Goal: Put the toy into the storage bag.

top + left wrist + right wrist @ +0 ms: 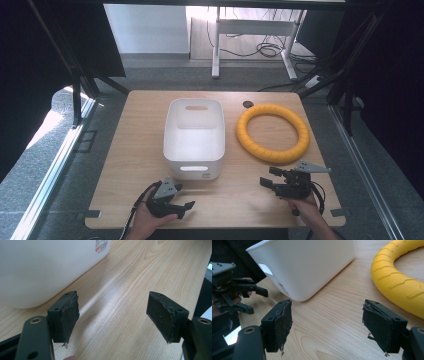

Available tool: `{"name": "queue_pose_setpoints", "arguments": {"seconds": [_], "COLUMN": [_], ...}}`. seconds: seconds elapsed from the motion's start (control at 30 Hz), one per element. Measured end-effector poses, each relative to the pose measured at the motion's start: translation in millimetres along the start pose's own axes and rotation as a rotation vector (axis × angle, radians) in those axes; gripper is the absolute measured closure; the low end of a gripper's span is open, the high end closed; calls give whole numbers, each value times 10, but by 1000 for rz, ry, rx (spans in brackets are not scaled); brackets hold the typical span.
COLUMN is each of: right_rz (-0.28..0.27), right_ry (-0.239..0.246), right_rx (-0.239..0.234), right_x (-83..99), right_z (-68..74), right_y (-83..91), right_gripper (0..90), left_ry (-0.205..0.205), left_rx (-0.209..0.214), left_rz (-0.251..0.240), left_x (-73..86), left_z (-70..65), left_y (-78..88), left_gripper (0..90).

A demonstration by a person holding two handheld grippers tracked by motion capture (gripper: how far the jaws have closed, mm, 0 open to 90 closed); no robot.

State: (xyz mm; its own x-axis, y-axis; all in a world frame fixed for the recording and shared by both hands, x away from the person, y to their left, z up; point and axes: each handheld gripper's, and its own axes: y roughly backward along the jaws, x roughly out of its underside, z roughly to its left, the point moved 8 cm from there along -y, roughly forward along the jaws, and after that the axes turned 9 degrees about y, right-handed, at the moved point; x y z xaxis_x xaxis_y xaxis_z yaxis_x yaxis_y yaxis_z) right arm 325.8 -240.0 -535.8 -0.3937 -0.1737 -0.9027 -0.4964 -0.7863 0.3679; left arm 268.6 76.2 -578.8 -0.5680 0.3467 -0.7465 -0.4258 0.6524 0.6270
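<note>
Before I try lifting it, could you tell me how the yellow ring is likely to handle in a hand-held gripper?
The yellow ring looks like moulded foam or rubber, so probably light and slightly springy. Its ridged surface should help the pads hold. Lying flat on the table, it seems unlikely to roll, but held by one side it may dangle.

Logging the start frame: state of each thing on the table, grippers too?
white bin: upright, empty, mid-table
yellow ring: flat on the table, right of the bin, untouched
left gripper: open, nothing between its jaws
right gripper: open, nothing between its jaws
</note>
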Motion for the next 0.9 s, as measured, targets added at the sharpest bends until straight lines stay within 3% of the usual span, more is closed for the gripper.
{"name": "queue_pose_setpoints", "arguments": {"seconds": [0.07,0.23,0.53,0.9], "right_rz": [5,37,104,245], "right_ry": [15,114,218,267], "right_rx": [5,47,104,128], "right_x": [0,-16,-151,-217], "right_z": [-1,-13,-142,-312], "right_y": [-3,-17,-56,-179], "right_gripper": [240,228,224,215], "left_ry": [1,4,10,11], "left_rx": [-1,-4,-7,-3], "left_rz": [-2,-6,-14,-5], "left_x": [-2,-13,-27,-13], "left_z": [0,4,0,-2], "left_y": [0,19,46,27], "left_gripper": [260,260,260,260]}}
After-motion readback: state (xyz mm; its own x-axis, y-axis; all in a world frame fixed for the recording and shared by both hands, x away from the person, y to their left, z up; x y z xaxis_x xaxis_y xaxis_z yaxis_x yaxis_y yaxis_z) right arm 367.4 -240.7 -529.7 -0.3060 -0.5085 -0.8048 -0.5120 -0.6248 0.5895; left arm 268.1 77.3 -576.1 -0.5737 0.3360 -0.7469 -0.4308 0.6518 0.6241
